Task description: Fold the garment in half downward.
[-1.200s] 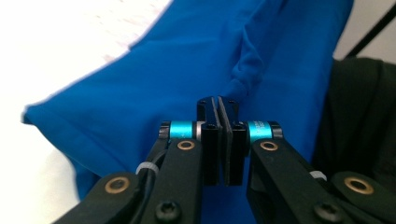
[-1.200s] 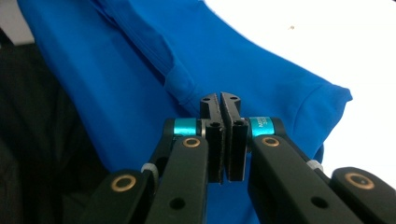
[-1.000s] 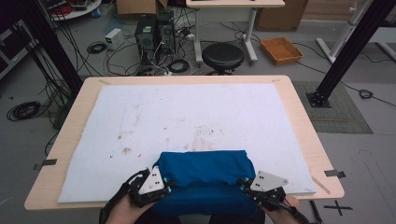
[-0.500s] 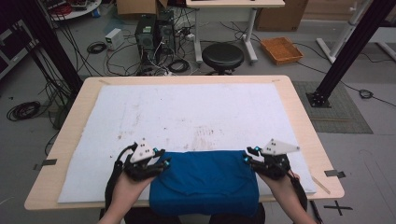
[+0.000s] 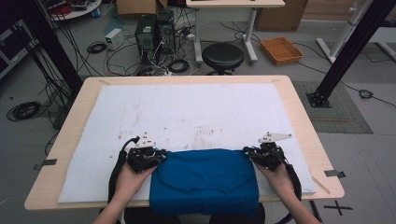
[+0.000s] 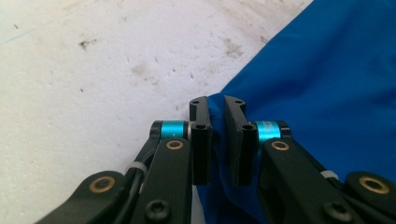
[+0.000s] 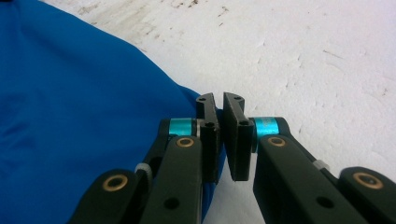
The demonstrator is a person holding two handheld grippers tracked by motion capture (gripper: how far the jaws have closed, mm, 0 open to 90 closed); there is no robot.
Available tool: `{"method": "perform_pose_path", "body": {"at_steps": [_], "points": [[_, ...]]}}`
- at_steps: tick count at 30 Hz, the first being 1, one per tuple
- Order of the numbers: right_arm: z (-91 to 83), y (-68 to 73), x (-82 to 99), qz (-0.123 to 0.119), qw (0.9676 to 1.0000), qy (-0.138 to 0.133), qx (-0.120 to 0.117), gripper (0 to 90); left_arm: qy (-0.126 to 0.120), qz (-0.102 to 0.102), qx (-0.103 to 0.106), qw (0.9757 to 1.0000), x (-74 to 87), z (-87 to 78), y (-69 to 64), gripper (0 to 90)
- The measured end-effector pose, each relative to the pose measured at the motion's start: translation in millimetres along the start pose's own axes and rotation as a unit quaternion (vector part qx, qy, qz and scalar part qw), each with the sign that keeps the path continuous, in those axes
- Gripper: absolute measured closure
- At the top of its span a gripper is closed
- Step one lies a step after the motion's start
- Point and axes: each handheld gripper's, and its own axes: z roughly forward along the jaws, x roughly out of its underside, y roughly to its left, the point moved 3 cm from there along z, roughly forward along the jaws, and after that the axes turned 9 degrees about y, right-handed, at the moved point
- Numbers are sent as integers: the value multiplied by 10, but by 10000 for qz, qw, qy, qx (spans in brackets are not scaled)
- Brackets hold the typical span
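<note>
The table (image 5: 299, 126) is seen from above its near edge, looking forward and down. Each gripper view is taken close along its own jaws, low over the white mat (image 6: 93, 70). The blue cloth (image 5: 204, 179) by the near edge is shared by all three.

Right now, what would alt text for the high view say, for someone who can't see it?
A person's two hands hold the left gripper and right gripper, each pinching a far corner of a folded blue cloth. It lies at the near edge of a stained white mat on a wooden table.
</note>
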Motion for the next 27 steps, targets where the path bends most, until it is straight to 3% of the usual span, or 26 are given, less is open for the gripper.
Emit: {"method": "perform_pose_path", "body": {"at_steps": [3,6,9,12,15,19,21,27], "points": [[-33,-2,3,28,9999,-85,96,732,-33,-209,-79,9997,21,-28,29,666],[-119,-55,-23,315,9989,-317,141,642,-220,-387,33,9990,-11,-88,89,552],[-154,-139,-59,628,9967,-505,78,610,-295,-513,165,9981,-81,-81,117,492],[-84,-167,-54,846,9955,-403,-140,593,-129,-441,230,9987,-117,-10,99,492],[35,-142,-34,827,9960,-139,-317,631,244,-431,292,9983,-93,78,83,513],[95,-88,-2,587,9973,47,-429,836,246,-361,368,9984,-17,91,50,684],[80,-73,1,507,9979,20,-395,853,215,-292,378,9986,3,85,36,768],[13,-114,-52,369,9991,-188,-86,862,195,-159,252,9994,-68,79,91,819]]}}
